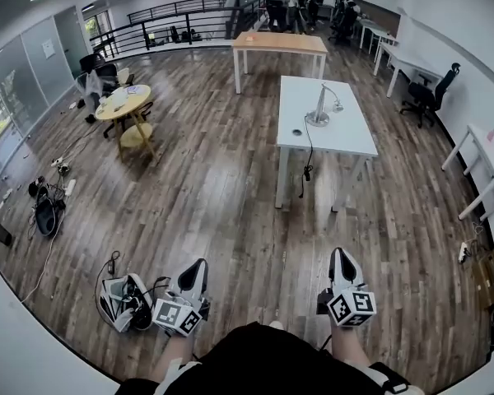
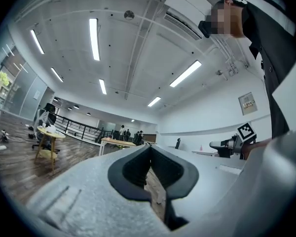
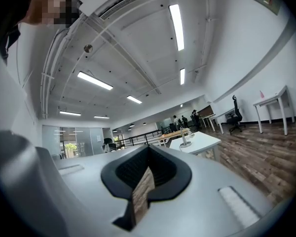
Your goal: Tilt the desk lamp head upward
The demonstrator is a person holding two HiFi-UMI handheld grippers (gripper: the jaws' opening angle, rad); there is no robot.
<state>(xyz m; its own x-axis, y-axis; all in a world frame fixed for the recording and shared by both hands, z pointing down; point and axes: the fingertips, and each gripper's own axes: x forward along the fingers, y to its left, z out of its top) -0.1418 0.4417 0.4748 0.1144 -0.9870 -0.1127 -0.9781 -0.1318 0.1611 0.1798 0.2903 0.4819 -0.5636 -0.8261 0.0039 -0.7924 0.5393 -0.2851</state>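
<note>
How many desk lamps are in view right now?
1. The desk lamp stands on the white table mid-room; far desks are too small to rule out more.

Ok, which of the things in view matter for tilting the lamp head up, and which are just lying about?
For the job:
- desk lamp, standing on the white table
- left gripper and right gripper, jaws shut, empty, well short of the lamp

Lying about:
- round wooden table
- long wooden table
- office chair
- bag and cables on the floor
</note>
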